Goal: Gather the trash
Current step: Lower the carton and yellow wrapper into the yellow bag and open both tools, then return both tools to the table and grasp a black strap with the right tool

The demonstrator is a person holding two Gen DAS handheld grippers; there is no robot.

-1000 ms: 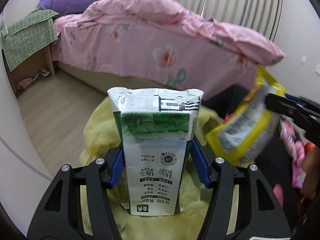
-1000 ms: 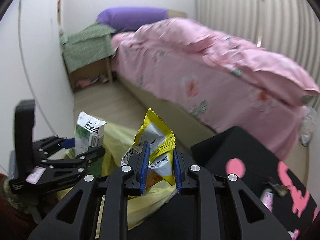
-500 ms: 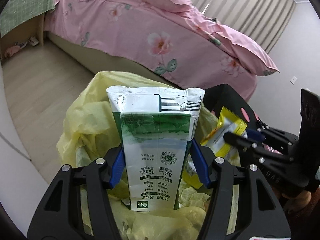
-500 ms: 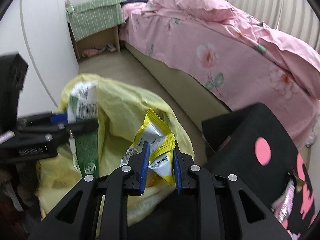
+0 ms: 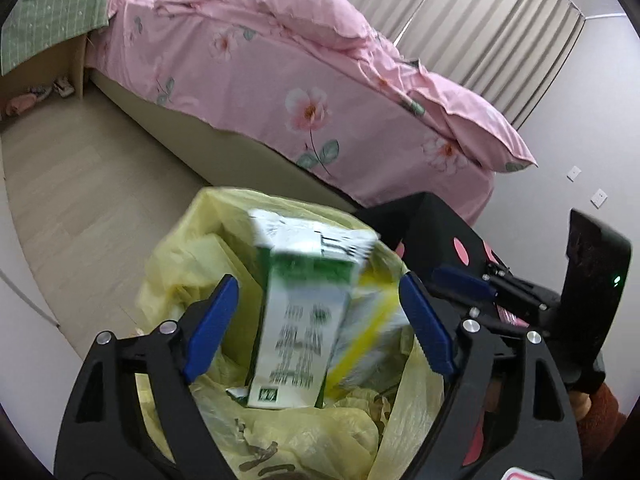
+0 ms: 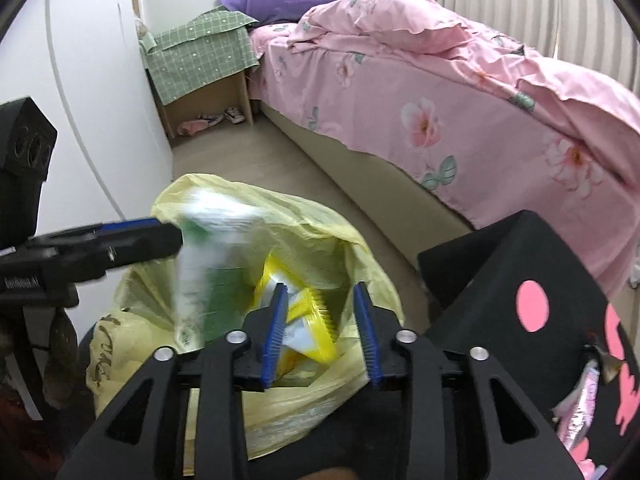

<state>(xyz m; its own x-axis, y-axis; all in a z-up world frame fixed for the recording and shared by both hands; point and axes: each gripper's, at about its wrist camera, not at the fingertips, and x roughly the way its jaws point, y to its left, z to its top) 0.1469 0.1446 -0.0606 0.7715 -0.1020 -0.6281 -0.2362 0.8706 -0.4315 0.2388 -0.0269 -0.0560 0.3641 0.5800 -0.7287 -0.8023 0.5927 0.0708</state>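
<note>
A yellow trash bag (image 5: 188, 264) stands open on the floor below both grippers; it also shows in the right wrist view (image 6: 304, 224). My left gripper (image 5: 320, 324) is open above the bag's mouth. A green and white milk carton (image 5: 296, 332), motion-blurred, is free between its jaws and dropping into the bag. My right gripper (image 6: 322, 330) is open too. A yellow snack wrapper (image 6: 304, 312) is loose between its jaws, falling into the bag beside the carton (image 6: 200, 272). The wrapper shows blurred in the left wrist view (image 5: 368, 328).
A bed with a pink floral cover (image 5: 304, 80) runs along the far side. A black stool with pink spots (image 6: 532, 280) stands right of the bag, a pink wrapper (image 6: 580, 412) lying on it. A wooden nightstand under a green cloth (image 6: 200, 64) stands by the wall.
Both grippers have opened above the bag. The milk carton and the yellow wrapper have left the jaws and are falling into the bag.
</note>
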